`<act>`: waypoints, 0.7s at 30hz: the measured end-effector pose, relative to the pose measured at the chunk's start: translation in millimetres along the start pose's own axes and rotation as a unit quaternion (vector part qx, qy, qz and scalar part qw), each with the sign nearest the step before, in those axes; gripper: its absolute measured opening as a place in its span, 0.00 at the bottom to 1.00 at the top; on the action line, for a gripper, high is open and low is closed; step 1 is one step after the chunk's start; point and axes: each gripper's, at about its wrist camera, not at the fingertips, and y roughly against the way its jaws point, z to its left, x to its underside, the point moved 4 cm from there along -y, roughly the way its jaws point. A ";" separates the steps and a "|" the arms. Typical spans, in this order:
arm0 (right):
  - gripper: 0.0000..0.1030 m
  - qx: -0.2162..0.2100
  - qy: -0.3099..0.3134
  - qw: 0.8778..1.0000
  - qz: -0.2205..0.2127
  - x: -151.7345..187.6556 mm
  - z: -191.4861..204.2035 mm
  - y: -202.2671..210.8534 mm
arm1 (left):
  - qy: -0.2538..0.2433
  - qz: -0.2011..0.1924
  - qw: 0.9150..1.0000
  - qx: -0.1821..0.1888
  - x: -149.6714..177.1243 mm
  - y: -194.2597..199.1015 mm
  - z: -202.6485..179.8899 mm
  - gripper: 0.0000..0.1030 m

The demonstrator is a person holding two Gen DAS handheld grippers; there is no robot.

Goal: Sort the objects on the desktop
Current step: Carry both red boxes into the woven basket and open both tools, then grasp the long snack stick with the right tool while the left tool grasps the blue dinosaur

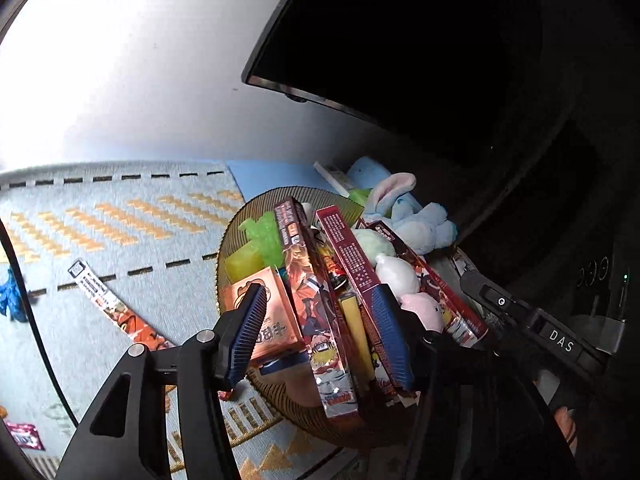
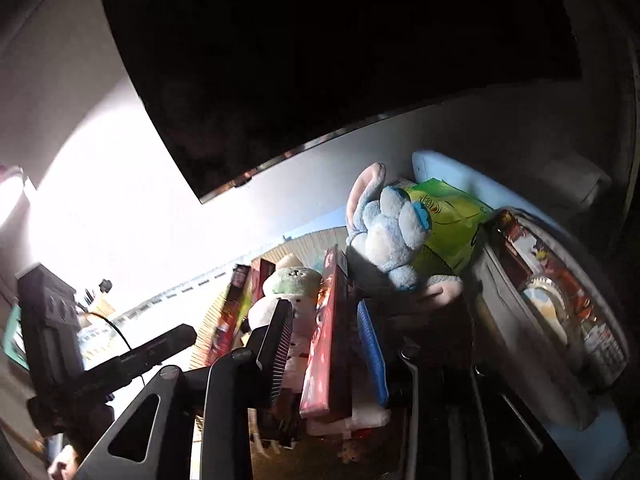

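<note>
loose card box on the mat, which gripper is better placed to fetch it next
Left, probably: the card box lies beside the left gripper, which looks open over the basket. The right wrist view doesn't show it.

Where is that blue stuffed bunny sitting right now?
The blue bunny lies at the far right edge of the round basket, under the dark monitor, beside a green packet.

Glossy card boxes (image 1: pixel 316 304) (fuzzy plush rabbit (image 2: pixel 392 236))

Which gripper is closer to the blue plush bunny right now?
Right. The right gripper sits just below the blue plush bunny, straddling a red box. The left gripper is farther, at the near side of the basket.
</note>
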 end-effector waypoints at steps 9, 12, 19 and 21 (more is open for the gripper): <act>0.33 -0.032 0.000 0.999 -0.013 17.4 22.9 27.1 | 0.025 -0.024 0.999 -0.024 8.9 49.8 36.8 0.56; 0.33 -0.048 0.025 0.998 -0.010 28.4 46.4 33.3 | 0.047 -0.038 0.997 -0.038 7.1 65.9 59.0 0.56; 0.33 -0.066 0.090 0.993 0.038 60.2 108.8 15.4 | 0.065 -0.070 0.992 -0.084 12.5 107.7 102.0 0.56; 0.33 -0.072 0.104 0.991 0.052 68.9 124.8 6.8 | 0.073 -0.075 0.990 -0.095 14.5 119.0 117.5 0.56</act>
